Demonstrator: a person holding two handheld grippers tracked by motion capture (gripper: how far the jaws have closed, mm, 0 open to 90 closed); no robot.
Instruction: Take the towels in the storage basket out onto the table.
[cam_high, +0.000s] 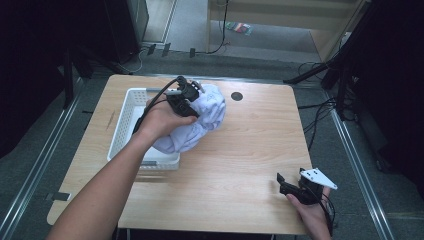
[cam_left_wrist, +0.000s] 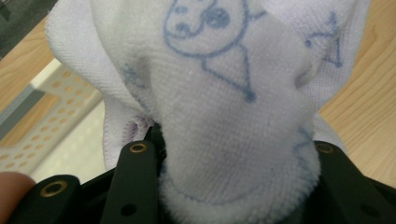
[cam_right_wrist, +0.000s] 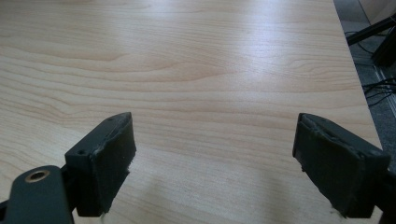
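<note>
A pale lilac towel (cam_high: 200, 120) with blue cartoon drawings hangs bunched over the right edge of a white perforated basket (cam_high: 126, 120), partly above the table. My left gripper (cam_high: 192, 100) is shut on the towel; in the left gripper view the thick fold of the towel (cam_left_wrist: 224, 116) is squeezed between the two black jaws. The basket's rim (cam_left_wrist: 51, 112) lies at the left behind the cloth. My right gripper (cam_high: 287, 184) rests near the table's front right corner, open, and in the right gripper view nothing lies between its fingertips (cam_right_wrist: 112, 158) but bare wood.
The wooden table (cam_high: 250, 150) has a round black cable hole (cam_high: 236, 96) at the back. Cables and black stand legs lie on the floor to the right and behind. Metal rails run along both sides of the table.
</note>
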